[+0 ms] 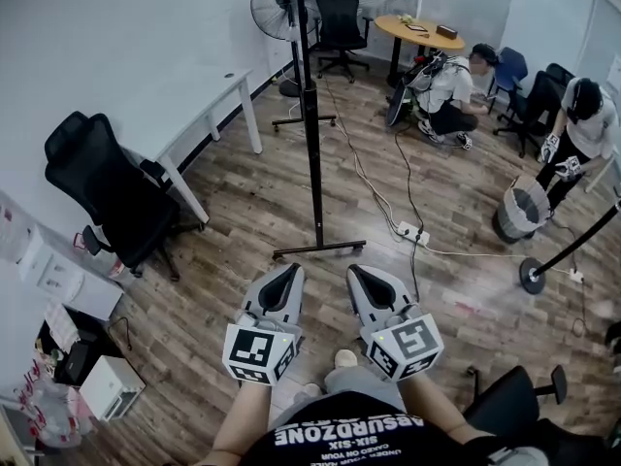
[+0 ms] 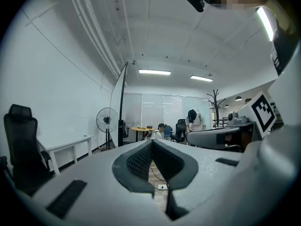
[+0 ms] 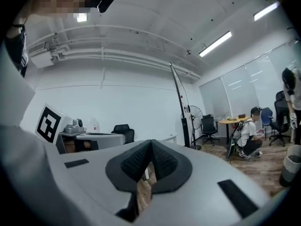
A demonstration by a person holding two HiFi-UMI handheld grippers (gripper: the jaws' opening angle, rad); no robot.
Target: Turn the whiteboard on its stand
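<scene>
The left gripper (image 1: 289, 274) and right gripper (image 1: 359, 274) are both clenched on nothing, side by side above the wooden floor (image 1: 243, 212). Just ahead stands the whiteboard (image 1: 310, 95), edge-on on its stand. Beyond are a white table (image 1: 199, 105) and a fan (image 1: 275, 3).

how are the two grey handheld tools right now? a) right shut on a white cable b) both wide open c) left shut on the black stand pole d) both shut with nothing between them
d: the left grey handheld tool and the right grey handheld tool each show jaws closed tip to tip, with nothing held between them.
</scene>
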